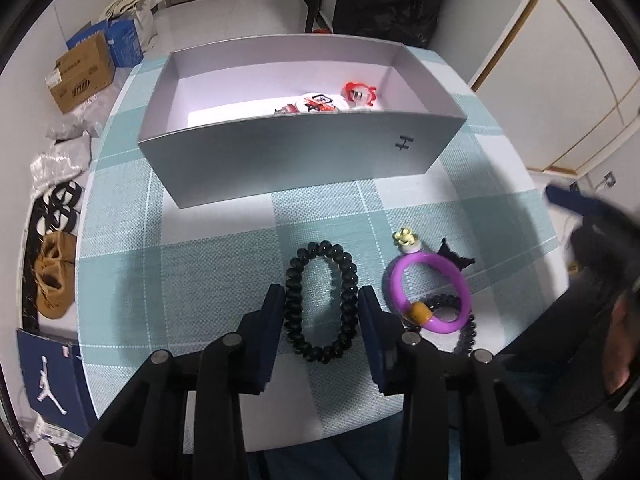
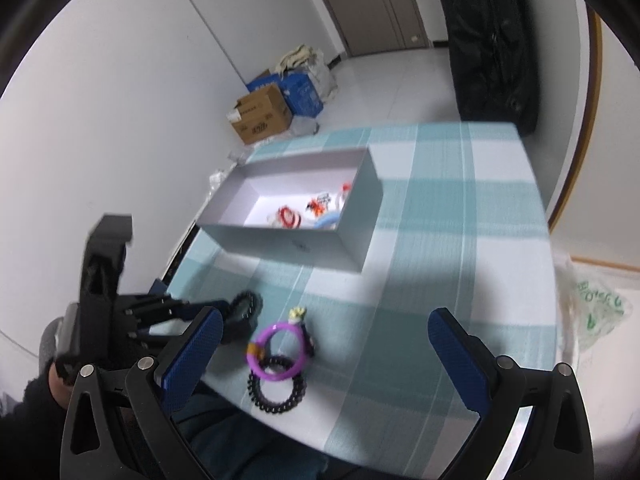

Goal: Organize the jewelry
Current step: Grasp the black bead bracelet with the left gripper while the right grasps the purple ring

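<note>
A black beaded bracelet (image 1: 320,304) lies on the checked tablecloth between the fingers of my left gripper (image 1: 322,312), whose pads touch its sides. To its right a purple ring bracelet (image 1: 430,292) with a yellow charm lies over a second black coil bracelet (image 1: 464,332). A grey open box (image 1: 304,148) behind holds red and white trinkets (image 1: 358,94). In the right wrist view my right gripper (image 2: 324,340) is open wide above the purple bracelet (image 2: 278,354) and the coil (image 2: 276,394). The left gripper (image 2: 224,316) shows at the left.
The table (image 2: 460,240) has a teal and white checked cloth. Cardboard and blue boxes (image 2: 272,112) stand on the floor by the wall. A plastic bag (image 2: 596,308) lies to the right. A black bag (image 2: 492,40) stands beyond the table.
</note>
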{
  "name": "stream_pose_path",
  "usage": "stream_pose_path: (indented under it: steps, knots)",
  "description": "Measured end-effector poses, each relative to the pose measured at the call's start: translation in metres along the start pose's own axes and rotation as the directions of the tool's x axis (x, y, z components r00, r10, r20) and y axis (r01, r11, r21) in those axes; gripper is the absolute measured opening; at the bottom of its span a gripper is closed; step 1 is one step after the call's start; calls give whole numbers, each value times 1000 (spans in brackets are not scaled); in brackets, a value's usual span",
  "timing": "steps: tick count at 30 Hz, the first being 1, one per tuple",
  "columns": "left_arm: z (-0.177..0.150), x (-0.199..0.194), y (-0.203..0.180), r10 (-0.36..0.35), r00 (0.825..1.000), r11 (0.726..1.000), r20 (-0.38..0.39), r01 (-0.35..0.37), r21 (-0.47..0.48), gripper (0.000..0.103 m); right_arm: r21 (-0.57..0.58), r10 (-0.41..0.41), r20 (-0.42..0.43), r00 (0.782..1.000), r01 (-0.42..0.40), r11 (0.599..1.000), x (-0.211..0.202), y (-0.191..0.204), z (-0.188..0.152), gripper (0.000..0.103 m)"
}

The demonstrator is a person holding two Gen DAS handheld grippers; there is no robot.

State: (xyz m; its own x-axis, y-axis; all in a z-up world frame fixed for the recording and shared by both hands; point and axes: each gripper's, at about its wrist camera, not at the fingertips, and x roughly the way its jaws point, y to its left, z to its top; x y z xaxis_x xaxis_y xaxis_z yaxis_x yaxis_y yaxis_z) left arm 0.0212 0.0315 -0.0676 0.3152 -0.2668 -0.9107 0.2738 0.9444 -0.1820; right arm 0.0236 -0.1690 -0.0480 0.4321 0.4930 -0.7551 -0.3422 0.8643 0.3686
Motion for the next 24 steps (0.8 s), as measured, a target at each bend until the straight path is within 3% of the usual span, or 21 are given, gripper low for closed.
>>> stream_pose_path:
  steps: [6,11,24]
  knots:
    - [5,-10,5,-33,998,999,44,34,-34,32,-71,19,-94,995,-25,997,21,17,-17,103]
    - [4,-33,3,-59,990,996,128,68,-61,32,-126,4,-148,989,-23,992,39,28,-26,98]
    - [6,-57,23,-119,964,977,236,156,-147,32,-260,-102,-152,983,60,964,64,52,-31,69]
